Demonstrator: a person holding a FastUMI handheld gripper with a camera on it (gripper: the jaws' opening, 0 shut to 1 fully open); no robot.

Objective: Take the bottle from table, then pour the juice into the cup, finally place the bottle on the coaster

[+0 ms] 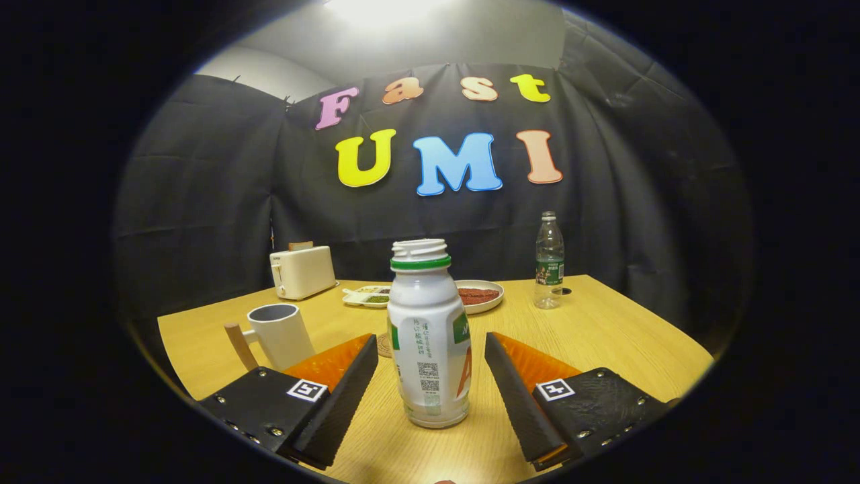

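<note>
1. Step in hand: the first one, taking the bottle from the table. The grasp is not yet made.
2. The gripper (430,349) has its two fingers spread wide, one on each side of the white plastic juice bottle with a green neck ring and no cap (428,336). A gap shows between each finger and the bottle wall; neither finger touches it.
3. The bottle stands upright on the light wooden table (605,329), between the fingers and slightly ahead of their tips.
4. The white ceramic cup with a wooden handle (281,333) stands beyond the left finger, open end up, near the bottle but apart from it.
5. A round woven coaster (384,345) shows partly, just behind the bottle on its left; most of it is hidden.
6. Further back stand a cream toaster (302,271), a divided tray of beans (366,296), a round plate of reddish grains (478,296) and a clear plastic water bottle (549,262).
7. Next move, as judged: close both fingers evenly on the bottle's body, around mid-height, then lift straight up. The bottle is open, so keep it vertical until it is over the cup
</note>
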